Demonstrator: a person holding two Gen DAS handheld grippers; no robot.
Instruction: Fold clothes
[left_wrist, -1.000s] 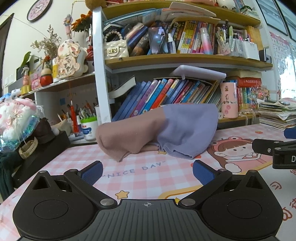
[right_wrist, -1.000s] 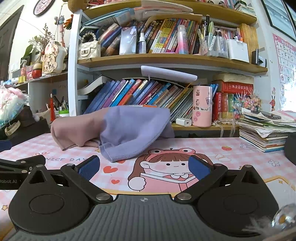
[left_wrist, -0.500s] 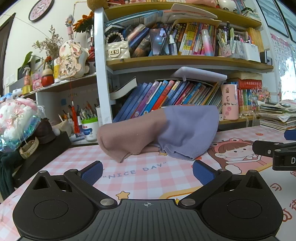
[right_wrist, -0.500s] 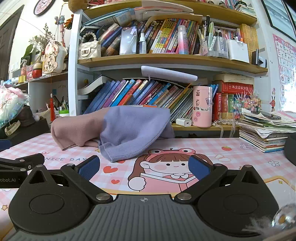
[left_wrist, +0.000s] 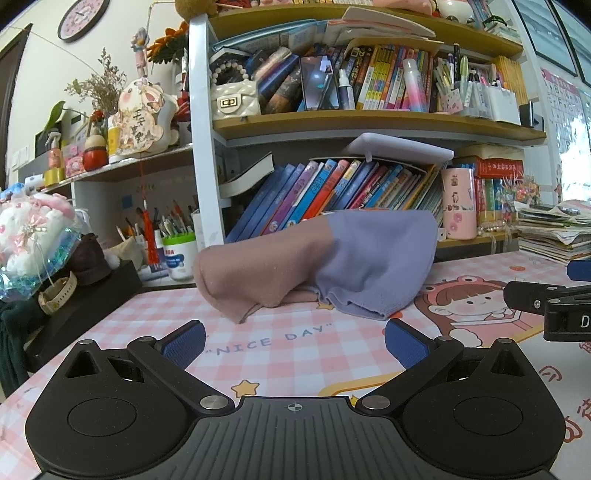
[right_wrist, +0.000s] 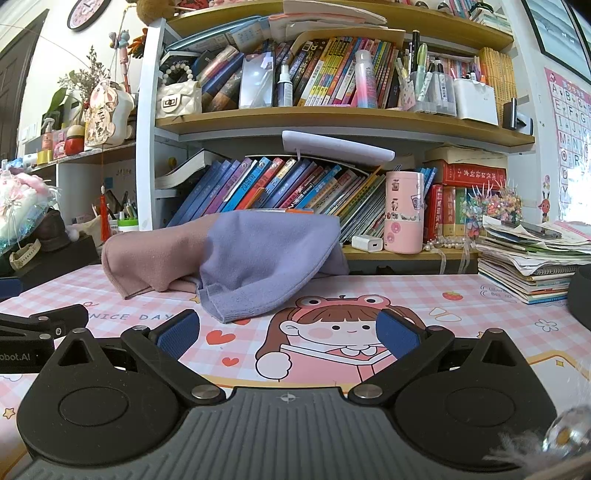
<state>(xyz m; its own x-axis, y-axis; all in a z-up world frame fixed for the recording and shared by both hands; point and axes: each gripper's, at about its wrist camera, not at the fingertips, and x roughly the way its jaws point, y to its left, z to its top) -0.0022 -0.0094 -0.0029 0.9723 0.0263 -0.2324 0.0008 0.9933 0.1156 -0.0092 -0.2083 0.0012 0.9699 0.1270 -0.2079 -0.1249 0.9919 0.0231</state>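
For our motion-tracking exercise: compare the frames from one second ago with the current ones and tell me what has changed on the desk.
Nothing visibly changed. The garment lies in the same heap on the mat, untouched. The left gripper and right gripper hover open in front of it as before, holding nothing; only a slight drift of the left view.

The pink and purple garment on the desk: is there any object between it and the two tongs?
Nothing visible. Only bare desk mat lies between the open left tongs and the garment, and likewise ahead of the open right tongs.
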